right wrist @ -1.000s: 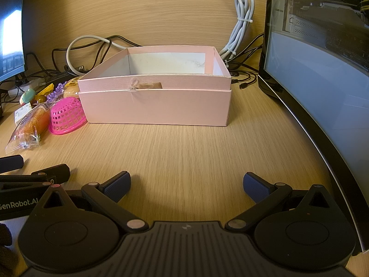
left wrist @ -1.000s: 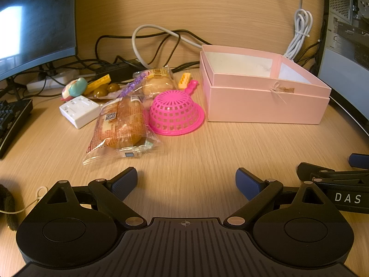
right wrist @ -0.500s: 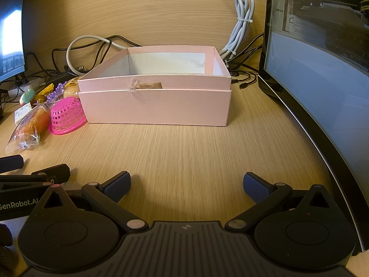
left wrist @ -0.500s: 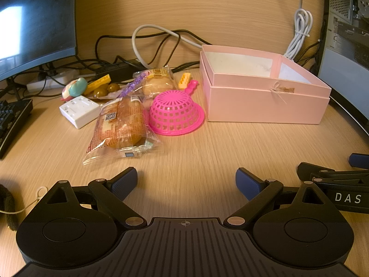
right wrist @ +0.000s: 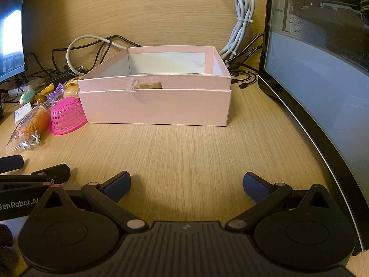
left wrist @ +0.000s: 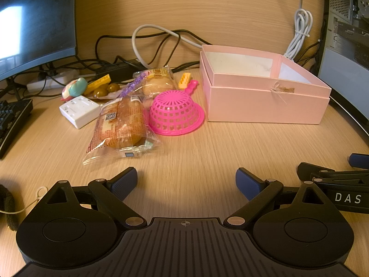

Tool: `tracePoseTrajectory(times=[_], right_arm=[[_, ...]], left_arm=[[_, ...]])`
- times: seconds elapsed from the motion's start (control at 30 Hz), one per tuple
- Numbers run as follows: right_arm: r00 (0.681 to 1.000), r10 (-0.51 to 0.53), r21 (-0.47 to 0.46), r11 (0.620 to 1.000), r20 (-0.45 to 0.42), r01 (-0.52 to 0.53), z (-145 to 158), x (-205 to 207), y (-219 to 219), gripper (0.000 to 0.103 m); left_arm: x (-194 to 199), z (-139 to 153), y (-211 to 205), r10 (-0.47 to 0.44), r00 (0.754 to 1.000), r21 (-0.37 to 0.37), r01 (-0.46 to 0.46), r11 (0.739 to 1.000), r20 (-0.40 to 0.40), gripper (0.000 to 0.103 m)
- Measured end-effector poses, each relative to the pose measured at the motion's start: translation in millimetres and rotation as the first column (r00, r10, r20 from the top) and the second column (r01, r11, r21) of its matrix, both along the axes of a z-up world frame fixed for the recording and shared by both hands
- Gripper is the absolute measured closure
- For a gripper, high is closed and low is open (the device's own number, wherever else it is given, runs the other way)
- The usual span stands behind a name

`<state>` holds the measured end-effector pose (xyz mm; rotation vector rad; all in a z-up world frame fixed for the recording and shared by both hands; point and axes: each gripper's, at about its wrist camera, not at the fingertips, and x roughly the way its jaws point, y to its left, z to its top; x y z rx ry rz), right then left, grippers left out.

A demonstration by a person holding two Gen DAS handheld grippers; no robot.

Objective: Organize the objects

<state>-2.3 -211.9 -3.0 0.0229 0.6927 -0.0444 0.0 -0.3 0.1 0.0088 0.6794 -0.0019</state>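
An open pink box [left wrist: 265,106] [right wrist: 156,108] stands on the wooden desk, and I see nothing inside it. Left of it lies a heap: an upturned pink basket [left wrist: 176,113] [right wrist: 65,117], a wrapped bread [left wrist: 120,127] [right wrist: 27,129], a second wrapped bun [left wrist: 156,84], a white square block [left wrist: 79,110], yellow bricks [left wrist: 184,80], a purple strip [left wrist: 132,85] and a teal toy [left wrist: 75,87]. My left gripper [left wrist: 186,180] is open over bare desk, just short of the bread. My right gripper [right wrist: 186,185] is open, well short of the box.
A curved monitor [right wrist: 322,92] walls off the right side. Another monitor [left wrist: 34,23] and a keyboard [left wrist: 11,124] stand at the left. Cables [left wrist: 156,39] and a power strip [left wrist: 50,80] run along the back wall. Each gripper shows at the edge of the other's view.
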Motion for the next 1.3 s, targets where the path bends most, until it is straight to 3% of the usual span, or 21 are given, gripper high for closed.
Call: tracePoseTrajectory(times=[1.3], right_arm=[[1.000,0.002,0.008,1.000,-0.003,-0.002,-3.0,0.2,-0.5,0.000]], left_arm=[[-5.7,0.5,-0.3,0.027,1.000,-0.005,-0.027,1.000,0.003,0.008]])
